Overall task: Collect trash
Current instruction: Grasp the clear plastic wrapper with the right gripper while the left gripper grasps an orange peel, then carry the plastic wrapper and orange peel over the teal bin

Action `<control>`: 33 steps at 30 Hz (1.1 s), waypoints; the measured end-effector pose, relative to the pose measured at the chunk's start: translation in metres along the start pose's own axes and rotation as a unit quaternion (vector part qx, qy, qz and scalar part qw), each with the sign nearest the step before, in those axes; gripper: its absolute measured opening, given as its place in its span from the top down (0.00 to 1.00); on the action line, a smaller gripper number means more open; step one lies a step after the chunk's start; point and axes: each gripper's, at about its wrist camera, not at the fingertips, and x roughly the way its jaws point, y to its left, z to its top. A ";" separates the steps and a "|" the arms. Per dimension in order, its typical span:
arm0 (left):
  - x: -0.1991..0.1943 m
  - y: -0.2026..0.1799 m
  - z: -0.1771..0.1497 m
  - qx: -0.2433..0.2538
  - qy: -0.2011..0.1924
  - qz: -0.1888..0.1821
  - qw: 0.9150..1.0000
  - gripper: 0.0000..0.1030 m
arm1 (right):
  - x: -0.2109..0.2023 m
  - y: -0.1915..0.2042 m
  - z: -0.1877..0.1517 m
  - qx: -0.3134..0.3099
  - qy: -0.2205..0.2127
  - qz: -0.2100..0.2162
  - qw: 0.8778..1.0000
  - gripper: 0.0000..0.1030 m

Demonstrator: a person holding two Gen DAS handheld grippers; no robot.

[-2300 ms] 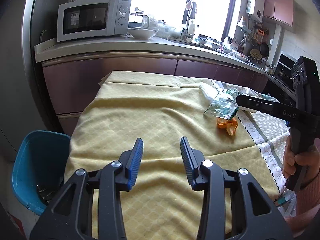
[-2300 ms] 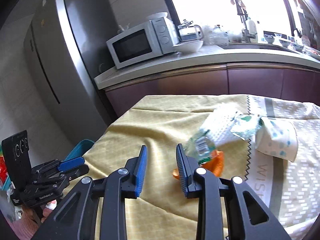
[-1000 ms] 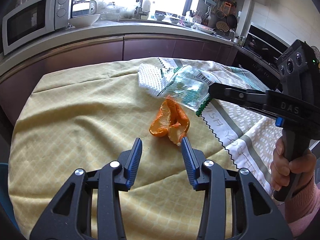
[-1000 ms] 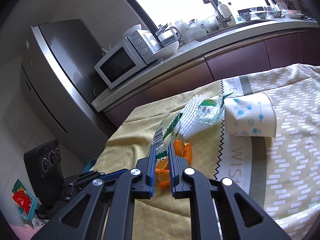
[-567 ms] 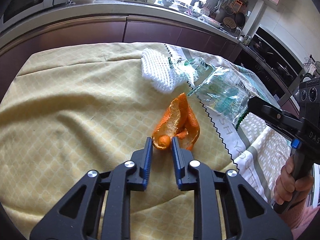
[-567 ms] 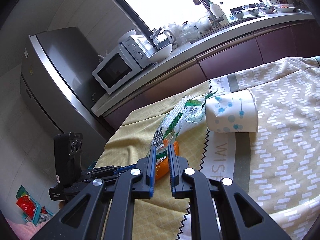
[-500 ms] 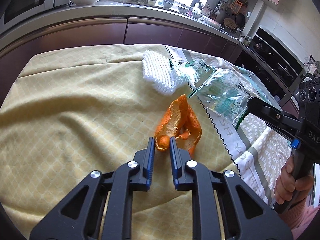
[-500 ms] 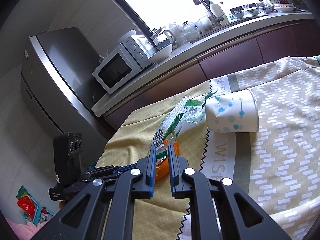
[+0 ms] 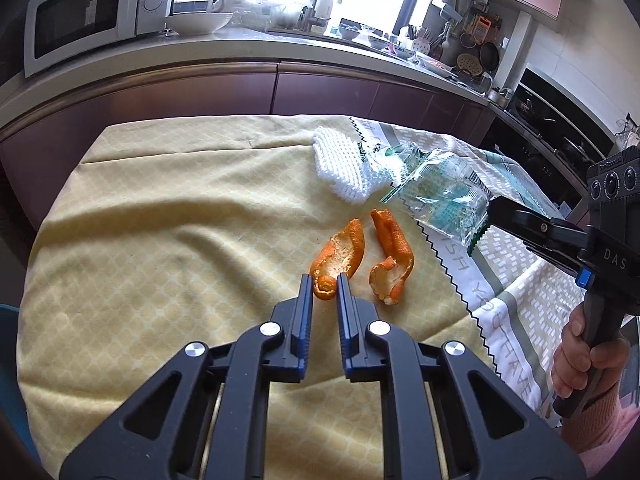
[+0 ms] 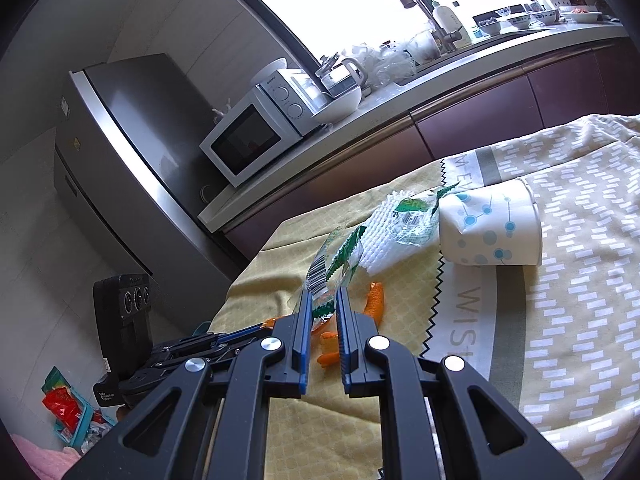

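two grips: each gripper has its own piece of trash, so both can go to a bin in one trip.
left gripper (image 9: 323, 285): pads just closed, now pinching the curled near end of one orange peel strip (image 9: 340, 254), likely because that thick curl gives the pads something to bite.
second peel strip (image 9: 392, 256): loose on the yellow cloth (image 9: 160, 248), just beside the first and apart from it.
right gripper (image 10: 323, 305): pressed together on the clear plastic wrapper (image 10: 332, 272), gripped by one edge so the rest hangs free, lifted off the cloth.
white foam net (image 9: 344, 168): lying on the cloth near the wrapper, not picked up.
paper cup (image 10: 490, 230): on its side against the net, untouched.
progress: early, i judge; three pieces remain.
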 end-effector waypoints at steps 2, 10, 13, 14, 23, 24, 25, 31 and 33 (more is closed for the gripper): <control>-0.010 0.004 -0.004 -0.003 -0.008 0.006 1.000 0.88 | 0.001 0.004 -0.001 -0.003 0.002 0.006 1.000 0.89; -0.053 0.026 -0.023 -0.017 -0.032 0.031 0.999 0.88 | 0.011 0.026 -0.004 -0.018 0.016 0.031 0.999 0.89; -0.069 0.037 -0.032 -0.027 -0.040 0.042 0.998 0.88 | 0.017 0.036 -0.007 -0.025 0.024 0.041 0.999 0.89; -0.074 0.040 -0.035 -0.031 -0.042 0.044 0.998 0.88 | 0.019 0.039 -0.009 -0.027 0.027 0.045 0.998 0.89; -0.119 0.069 -0.060 -0.065 -0.066 0.072 0.993 0.88 | 0.040 0.073 -0.020 -0.050 0.060 0.082 0.994 0.89; -0.123 0.072 -0.061 -0.068 -0.069 0.076 0.992 0.88 | 0.043 0.077 -0.021 -0.053 0.064 0.086 0.993 0.89; -0.127 0.075 -0.064 -0.072 -0.071 0.079 0.992 0.88 | 0.046 0.081 -0.022 -0.055 0.068 0.090 0.992 0.89; -0.151 0.094 -0.079 -0.097 -0.084 0.097 0.987 0.88 | 0.066 0.102 -0.030 -0.070 0.093 0.115 0.987 0.89; -0.158 0.099 -0.084 -0.104 -0.087 0.103 0.985 0.88 | 0.072 0.109 -0.032 -0.075 0.101 0.122 0.985 0.89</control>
